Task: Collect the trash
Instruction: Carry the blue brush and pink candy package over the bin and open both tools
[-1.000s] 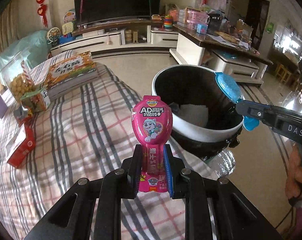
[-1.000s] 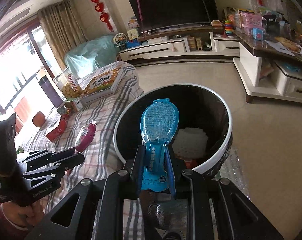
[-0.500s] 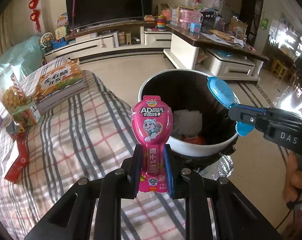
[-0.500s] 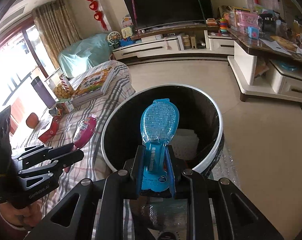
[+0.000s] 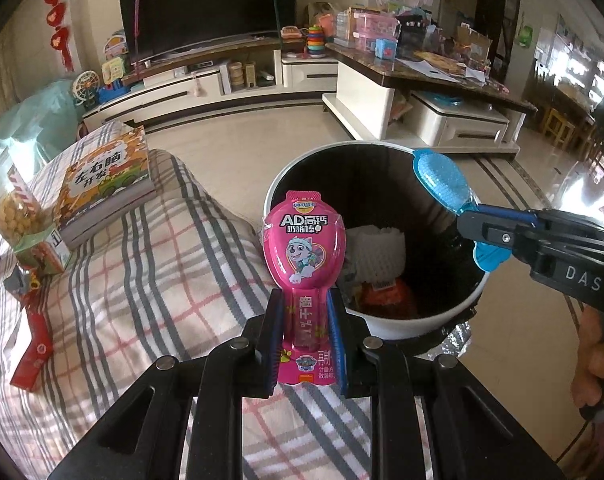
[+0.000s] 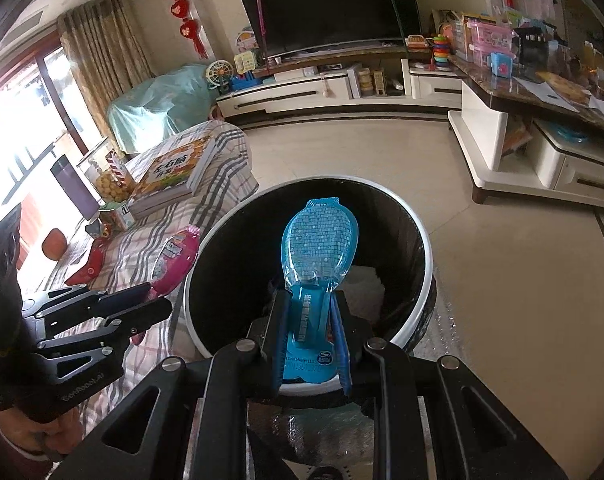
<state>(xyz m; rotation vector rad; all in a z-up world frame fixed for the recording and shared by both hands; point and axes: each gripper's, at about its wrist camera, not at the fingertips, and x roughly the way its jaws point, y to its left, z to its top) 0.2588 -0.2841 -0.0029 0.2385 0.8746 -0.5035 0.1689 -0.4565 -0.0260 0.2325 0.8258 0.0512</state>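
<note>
My left gripper (image 5: 304, 314) is shut on a pink snack wrapper (image 5: 304, 246), held upright at the near left rim of the round white-rimmed trash bin (image 5: 390, 332). My right gripper (image 6: 310, 322) is shut on a blue snack wrapper (image 6: 320, 240) and holds it over the bin's (image 6: 428, 256) dark opening. In the left wrist view the right gripper (image 5: 468, 216) reaches in from the right with the blue wrapper (image 5: 440, 178) above the far rim. In the right wrist view the left gripper (image 6: 158, 300) and pink wrapper (image 6: 176, 258) are left of the bin. White foam and orange trash (image 5: 382, 256) lie inside.
The bin stands beside a plaid-covered sofa (image 5: 142, 280). On it lie a book (image 5: 102, 176), a snack jar (image 5: 10, 204), a small carton (image 5: 42, 252) and a red wrapper (image 5: 32, 356). A TV cabinet (image 5: 222, 80) and a cluttered low table (image 5: 422, 80) stand across the tiled floor.
Both grippers have moved closer to the bin with their wrappers. The bin looks larger and more centred, and the blue wrapper is now over its opening.
</note>
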